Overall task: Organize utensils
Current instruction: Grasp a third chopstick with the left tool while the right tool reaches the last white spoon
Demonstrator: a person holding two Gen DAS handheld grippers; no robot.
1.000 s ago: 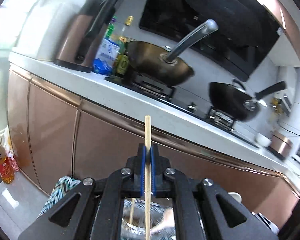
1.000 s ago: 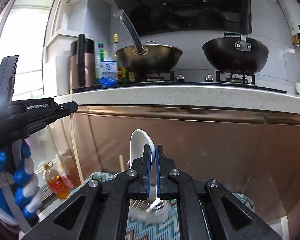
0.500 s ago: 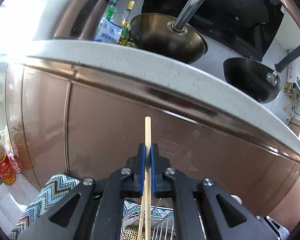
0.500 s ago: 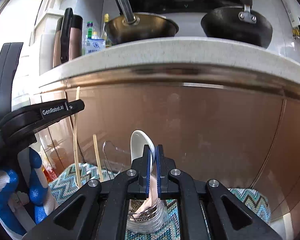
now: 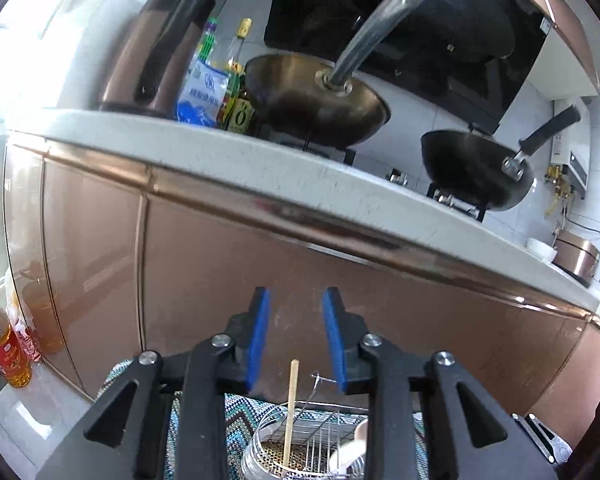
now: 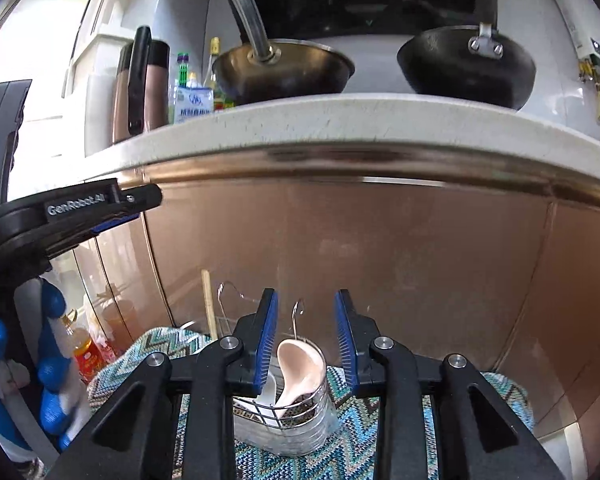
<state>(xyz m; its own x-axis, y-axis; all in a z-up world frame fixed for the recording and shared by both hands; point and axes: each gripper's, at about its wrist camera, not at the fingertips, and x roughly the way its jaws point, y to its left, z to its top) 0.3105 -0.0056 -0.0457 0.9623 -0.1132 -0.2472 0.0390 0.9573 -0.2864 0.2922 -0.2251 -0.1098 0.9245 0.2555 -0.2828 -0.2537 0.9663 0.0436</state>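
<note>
Both tools have just let go: half a second ago our left gripper was clamped on a wooden chopstick and our right gripper on a pale ceramic spoon, and now each pair of blue-padded fingers stands spread apart with nothing between them. The chopstick now stands nearly upright in the wire-and-steel utensil holder, its tip below our left fingers, while the spoon leans bowl-up in the neighbouring compartment directly beneath our right fingers. The holder sits on a zigzag-patterned cloth, in front of the copper-coloured cabinet doors and well below the speckled desk that carries two woks. We judge this pair of utensils to be delivered; whether more remain to be sorted we cannot tell from these views, and the next sensible move would be lifting both tools clear without snagging the holder's wire hooks.
</note>
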